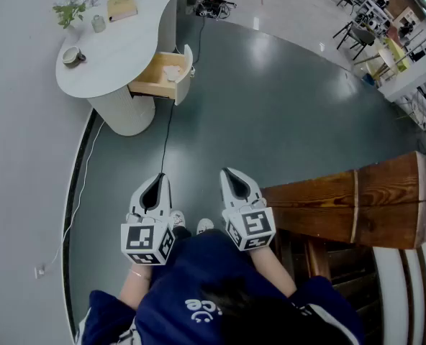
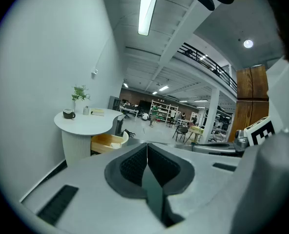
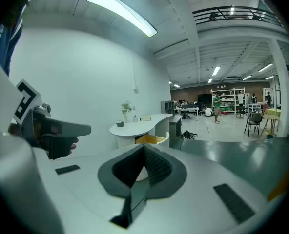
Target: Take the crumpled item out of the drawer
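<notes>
At eleven o'clock in the head view, the open drawer holds the crumpled item.
Near six o'clock, left gripper and right gripper hang well apart from it; both pairs of jaws pressed together, pinching nothing.

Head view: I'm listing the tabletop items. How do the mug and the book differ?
The mug is round and dark; the book is flat, rectangular and tan. The mug stands at the white table's left edge; the book lies nearer its far end. Both rest on top.
</notes>
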A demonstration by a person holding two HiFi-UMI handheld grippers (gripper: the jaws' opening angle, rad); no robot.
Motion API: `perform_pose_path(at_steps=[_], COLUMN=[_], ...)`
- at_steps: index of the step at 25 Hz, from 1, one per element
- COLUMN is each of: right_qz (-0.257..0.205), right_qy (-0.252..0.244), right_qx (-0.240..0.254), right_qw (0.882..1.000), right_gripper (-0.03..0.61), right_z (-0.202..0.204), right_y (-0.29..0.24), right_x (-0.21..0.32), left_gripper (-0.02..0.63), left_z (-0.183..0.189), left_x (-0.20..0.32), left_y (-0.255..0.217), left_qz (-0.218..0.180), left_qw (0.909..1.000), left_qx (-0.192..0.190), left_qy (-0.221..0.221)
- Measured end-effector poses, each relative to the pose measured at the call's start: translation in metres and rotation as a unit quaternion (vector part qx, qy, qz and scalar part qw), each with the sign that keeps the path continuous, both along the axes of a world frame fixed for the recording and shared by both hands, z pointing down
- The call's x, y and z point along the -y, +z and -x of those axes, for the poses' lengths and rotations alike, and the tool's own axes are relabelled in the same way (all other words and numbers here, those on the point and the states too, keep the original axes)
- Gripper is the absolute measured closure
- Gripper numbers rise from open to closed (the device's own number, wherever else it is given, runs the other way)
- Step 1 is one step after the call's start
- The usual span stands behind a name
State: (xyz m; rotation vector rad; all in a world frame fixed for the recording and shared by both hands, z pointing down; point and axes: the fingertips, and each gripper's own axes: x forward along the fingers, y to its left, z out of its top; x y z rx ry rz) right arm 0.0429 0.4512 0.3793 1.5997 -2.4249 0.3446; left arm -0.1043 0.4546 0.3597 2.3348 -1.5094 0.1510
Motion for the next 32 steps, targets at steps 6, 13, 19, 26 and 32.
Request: perform_pose_path(at_steps=[6, 13, 19, 26, 32], right_qz=[0.002, 0.008, 0.011, 0.009, 0.01], right_qy=[0.003, 0.033, 0.033, 0.028, -0.004], right_qx=[-0.002, 0.013, 0.015, 0.021, 0.027], right_qw=[1.0, 0.999, 0.999, 0.999, 1.0], right_gripper=[0.572, 0.571, 0.571, 0.571, 0.571], right_z=[0.009, 0.019, 0.04, 0.041, 0.038], right_y=[0.002, 0.006, 0.01, 0.014, 0.018], right_x=[0.005, 0.014, 0.016, 0.049, 0.107], left_gripper=[0.608, 0.607, 0.607, 0.607, 0.607], left_z=[0.008, 0.024, 0.04, 0.042, 0.04], left_x=[0.008, 0.023, 0.033, 0.057, 0.104], left_y=[0.005, 0.012, 0.022, 0.028, 0.024], left_qz=[0.002, 0.007, 0.02, 0.024, 0.022], left_qw=[1.0, 0.9995, 0.9992, 0.9991, 0.9997], left_qx=[-0.001, 0.0, -0.002, 0.0, 0.001], left_qy=[0.008, 0.031, 0.035, 0.033, 0.006])
